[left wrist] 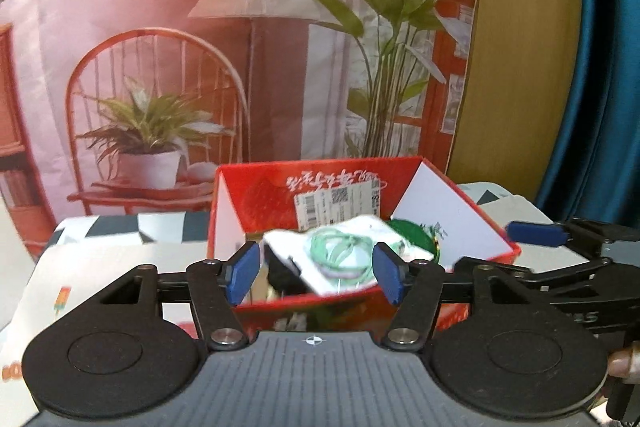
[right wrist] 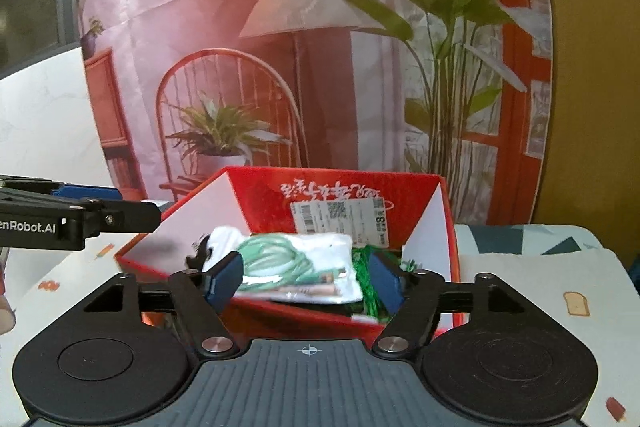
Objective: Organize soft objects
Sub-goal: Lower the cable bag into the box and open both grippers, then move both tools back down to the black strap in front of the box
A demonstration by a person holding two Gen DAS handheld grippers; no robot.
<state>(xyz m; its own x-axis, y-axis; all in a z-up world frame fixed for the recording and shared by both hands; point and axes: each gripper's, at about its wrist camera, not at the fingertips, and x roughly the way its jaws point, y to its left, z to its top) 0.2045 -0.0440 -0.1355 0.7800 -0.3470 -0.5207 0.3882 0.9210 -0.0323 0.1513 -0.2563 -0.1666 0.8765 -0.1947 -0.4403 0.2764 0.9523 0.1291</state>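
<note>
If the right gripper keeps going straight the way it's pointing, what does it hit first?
Most likely the white packet with green cord, lying on top in the red box. The open right gripper frames it, though depth is unclear and the box's near wall could come first.

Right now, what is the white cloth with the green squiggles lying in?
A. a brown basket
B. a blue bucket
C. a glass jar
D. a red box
D: the white cloth lies inside the red box, on top of the other things in it; both grippers hang open in front of the box, holding nothing.
</note>
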